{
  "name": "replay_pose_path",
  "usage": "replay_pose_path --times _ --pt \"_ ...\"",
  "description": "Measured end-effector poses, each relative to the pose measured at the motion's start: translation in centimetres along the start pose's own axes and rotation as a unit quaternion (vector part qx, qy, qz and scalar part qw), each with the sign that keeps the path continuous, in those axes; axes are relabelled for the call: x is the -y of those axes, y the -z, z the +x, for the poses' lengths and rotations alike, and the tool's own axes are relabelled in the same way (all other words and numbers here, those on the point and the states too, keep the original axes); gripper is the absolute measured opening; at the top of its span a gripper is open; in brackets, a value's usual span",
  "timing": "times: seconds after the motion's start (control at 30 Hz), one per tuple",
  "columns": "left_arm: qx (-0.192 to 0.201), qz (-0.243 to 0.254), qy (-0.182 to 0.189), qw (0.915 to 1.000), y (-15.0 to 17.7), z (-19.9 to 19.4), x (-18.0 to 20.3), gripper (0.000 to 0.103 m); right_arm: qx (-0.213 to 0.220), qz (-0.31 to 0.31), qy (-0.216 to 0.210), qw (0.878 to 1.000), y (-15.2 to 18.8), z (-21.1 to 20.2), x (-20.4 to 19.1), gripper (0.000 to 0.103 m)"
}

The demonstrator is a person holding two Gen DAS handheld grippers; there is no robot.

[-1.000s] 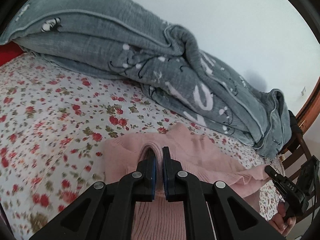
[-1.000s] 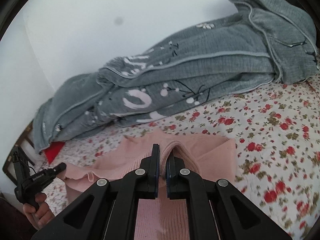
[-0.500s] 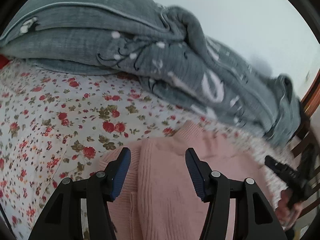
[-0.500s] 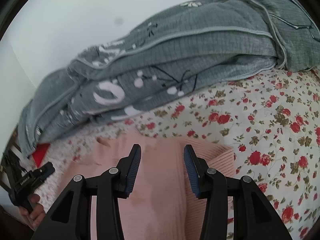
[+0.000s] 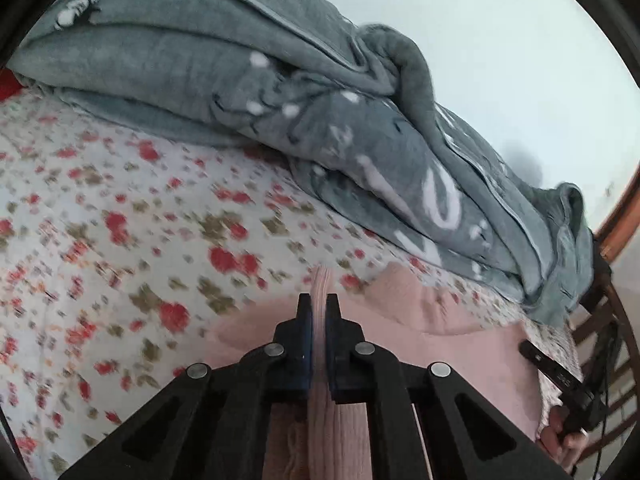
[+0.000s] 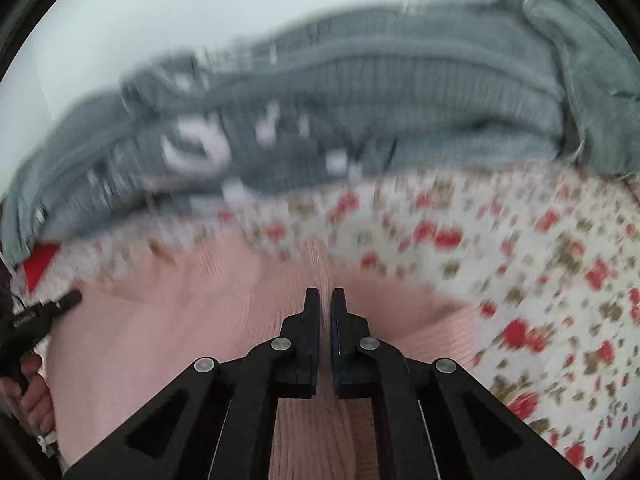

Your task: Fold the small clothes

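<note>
Knitwear is in both your grips: the left gripper (image 5: 319, 312) and the right gripper (image 6: 325, 306) have just clamped again on ridges of the pink ribbed knit sweater (image 5: 420, 320), which lies on the floral bedsheet (image 5: 120, 220). Lift both pinches evenly, so that the fold line stays straight. At 12 o'clock the bulky grey quilted blanket (image 5: 280, 92) limits your reach forward; keep the fold short of it.
</note>
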State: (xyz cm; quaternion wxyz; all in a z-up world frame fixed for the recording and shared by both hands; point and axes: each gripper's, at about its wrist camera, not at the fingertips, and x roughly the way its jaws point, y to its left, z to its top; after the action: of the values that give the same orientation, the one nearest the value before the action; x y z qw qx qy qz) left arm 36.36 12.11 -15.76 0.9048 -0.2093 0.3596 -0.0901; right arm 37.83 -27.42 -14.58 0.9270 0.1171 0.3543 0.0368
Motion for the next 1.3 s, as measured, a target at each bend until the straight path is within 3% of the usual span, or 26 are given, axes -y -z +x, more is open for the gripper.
replay_pose_path --times 0.13,0.27,0.37,0.47,0.5,0.57,0.6,0.67,0.73,0.77,0.83,1.0,1.13,1.23,1.3 --pt "-0.040 0.010 -0.051 0.9978 0.8 2.9 0.1 0.007 -0.075 0.002 0.050 0.996 1.0 3.6 0.3 0.005" --pt "-0.042 0.007 -0.046 0.9980 0.4 2.6 0.0 0.010 -0.059 -0.017 0.062 0.996 1.0 2.8 -0.4 0.008" --pt "-0.016 0.052 -0.080 0.9953 -0.3 0.4 1.3 0.025 -0.038 -0.026 0.061 0.997 0.2 1.1 -1.0 0.011" --pt "0.011 0.082 -0.059 0.9948 -0.8 -1.4 3.0 0.032 0.010 -0.062 0.060 0.996 -0.8 -1.4 -2.8 0.035" --pt "0.005 0.084 -0.034 0.9958 -1.0 -1.4 3.5 0.032 0.013 -0.078 0.055 0.995 -1.0 -1.5 -3.6 0.037" --pt "-0.012 0.090 0.011 0.9958 -1.0 -0.5 4.1 0.033 0.002 -0.099 0.040 0.994 -0.9 -0.8 -4.9 0.037" --pt "-0.019 0.099 0.012 0.9948 -0.6 0.3 4.4 0.033 -0.007 -0.108 0.035 0.994 -0.6 0.1 -5.3 0.037" --pt "-0.041 0.126 -0.038 0.9905 0.8 3.0 4.3 0.033 -0.033 -0.122 0.059 0.990 0.5 2.5 -5.2 0.035" --pt "-0.081 0.126 -0.055 0.9871 1.6 5.2 3.3 0.032 -0.080 -0.100 0.081 0.988 1.2 4.8 -3.7 0.021" --pt "-0.074 0.114 -0.038 0.9900 1.2 4.9 3.0 0.032 -0.077 -0.072 0.062 0.993 0.8 4.6 -2.7 0.018" --pt "-0.065 0.100 -0.010 0.9928 0.8 4.8 2.3 0.035 -0.056 -0.040 0.065 0.995 0.5 4.1 -1.7 0.016" --pt "-0.072 0.107 -0.017 0.9915 0.9 5.3 2.3 0.035 -0.063 -0.045 0.078 0.994 0.6 4.5 -2.1 0.016" --pt "-0.069 0.109 -0.017 0.9915 0.9 5.1 2.5 0.035 -0.062 -0.045 0.069 0.995 0.5 4.6 -2.0 0.022" --pt "-0.058 0.108 0.001 0.9925 0.8 4.5 2.5 0.043 -0.049 -0.031 0.046 0.997 0.7 3.1 -1.7 0.036" --pt "-0.046 0.109 0.008 0.9929 0.8 3.8 2.5 0.049 -0.039 -0.032 0.049 0.997 0.7 1.8 -1.8 0.052"
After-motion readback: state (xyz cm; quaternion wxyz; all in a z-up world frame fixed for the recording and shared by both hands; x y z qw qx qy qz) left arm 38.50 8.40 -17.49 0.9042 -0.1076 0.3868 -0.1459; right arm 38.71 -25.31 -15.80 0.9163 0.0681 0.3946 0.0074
